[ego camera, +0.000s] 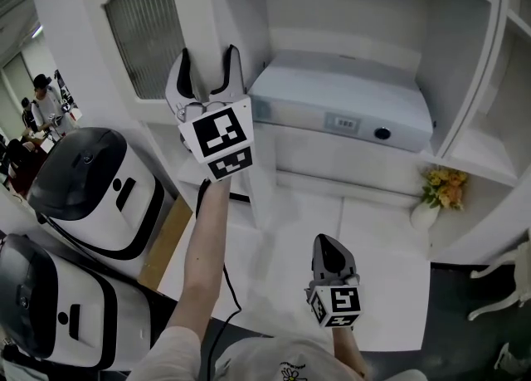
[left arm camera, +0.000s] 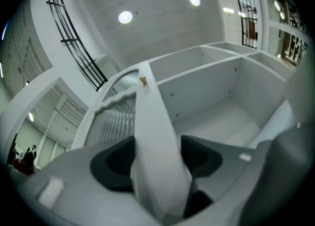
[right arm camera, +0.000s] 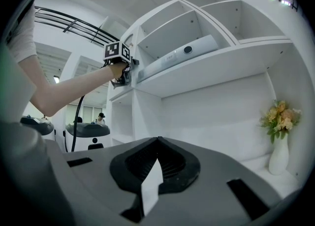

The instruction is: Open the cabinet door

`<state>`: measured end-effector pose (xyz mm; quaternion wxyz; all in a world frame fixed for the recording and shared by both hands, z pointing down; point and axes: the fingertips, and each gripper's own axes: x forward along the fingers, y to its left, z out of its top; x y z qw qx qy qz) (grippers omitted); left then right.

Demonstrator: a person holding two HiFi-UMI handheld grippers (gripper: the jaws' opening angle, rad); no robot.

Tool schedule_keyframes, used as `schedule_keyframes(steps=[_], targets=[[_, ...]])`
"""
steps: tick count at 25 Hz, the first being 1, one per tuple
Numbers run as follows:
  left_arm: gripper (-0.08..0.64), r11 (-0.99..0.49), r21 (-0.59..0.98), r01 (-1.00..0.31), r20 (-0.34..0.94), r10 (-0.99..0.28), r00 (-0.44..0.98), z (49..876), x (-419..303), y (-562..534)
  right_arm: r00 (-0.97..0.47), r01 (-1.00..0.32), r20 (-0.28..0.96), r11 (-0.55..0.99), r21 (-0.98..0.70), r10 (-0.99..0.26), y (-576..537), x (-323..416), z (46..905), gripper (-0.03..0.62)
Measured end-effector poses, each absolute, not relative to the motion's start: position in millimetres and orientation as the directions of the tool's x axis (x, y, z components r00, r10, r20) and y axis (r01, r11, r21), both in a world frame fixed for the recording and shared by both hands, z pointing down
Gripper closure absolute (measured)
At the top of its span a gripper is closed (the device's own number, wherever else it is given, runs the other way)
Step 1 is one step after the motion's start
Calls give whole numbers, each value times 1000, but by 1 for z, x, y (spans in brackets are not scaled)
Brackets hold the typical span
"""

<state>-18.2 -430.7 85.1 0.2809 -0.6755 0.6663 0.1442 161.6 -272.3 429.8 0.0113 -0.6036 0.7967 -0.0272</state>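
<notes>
The white cabinet door point(ego camera: 149, 22) with a ribbed glass panel stands swung out to the left of the open cabinet. My left gripper point(ego camera: 209, 72) is raised to the door's free edge, and one finger sits on each side of it. In the left gripper view the door's edge point(left arm camera: 152, 136) fills the gap between the two dark pads, so this gripper point(left arm camera: 157, 158) is shut on it. My right gripper point(ego camera: 330, 246) hangs low in front of the lower shelf, shut on nothing. The right gripper view shows its jaws point(right arm camera: 157, 144) closed together and the left gripper point(right arm camera: 120, 65) up at the door.
A long white device point(ego camera: 340, 105) lies on the cabinet's upper shelf. A white vase of yellow flowers point(ego camera: 436, 197) stands at the lower right. Two white-and-black machines point(ego camera: 91, 188) point(ego camera: 50, 305) stand on the floor at the left, with a black cable point(ego camera: 220, 238) nearby. People stand far left point(ego camera: 41, 105).
</notes>
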Motion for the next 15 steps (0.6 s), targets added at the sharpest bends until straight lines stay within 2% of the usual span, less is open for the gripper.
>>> schedule_keyframes(steps=[15], targets=[[267, 14, -192, -981, -555, -826, 97, 86, -22, -424, -279, -960, 22, 277, -47, -960, -268, 153, 433, 593]])
